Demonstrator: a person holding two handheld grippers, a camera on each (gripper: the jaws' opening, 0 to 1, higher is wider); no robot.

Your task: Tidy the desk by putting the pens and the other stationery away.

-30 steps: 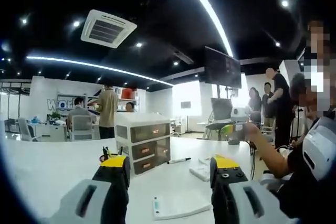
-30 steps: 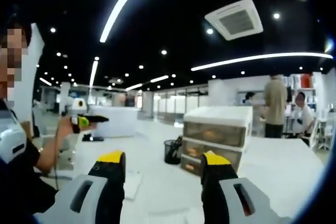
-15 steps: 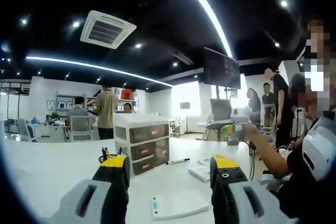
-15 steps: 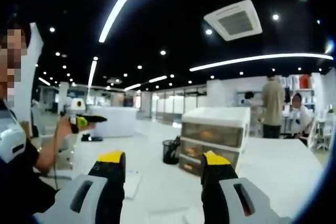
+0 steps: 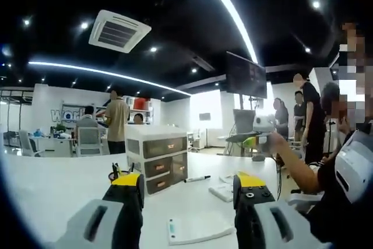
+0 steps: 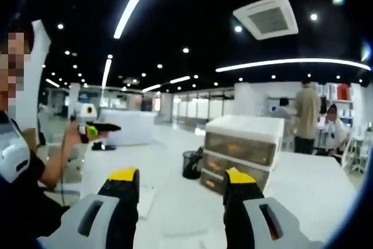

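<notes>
White counter [image 5: 52,185] carried the stationery; both tongs were held above it, released and grasping nothing, the yellow-tipped jaws standing well apart in each view; left tongs [image 5: 187,188]; right tongs [image 6: 182,186]. A translucent drawer unit [image 5: 158,158] stood ahead of both, with a dark pen cup [image 6: 190,164] touching or just beside its side. In the left gripper view a black marker [image 5: 198,178] lay on the counter beyond the jaws, between the drawer unit and a small white block [image 5: 221,192]; its long axis ran roughly across the view, slightly tilted. A flat white pad [image 5: 195,230] lay nearer, between the left jaws. Judgement: the marker lay ahead and slightly right of the left tongs, which appeared the nearer; a grasp across the barrel would suit. Nothing had yet been put away.
</notes>
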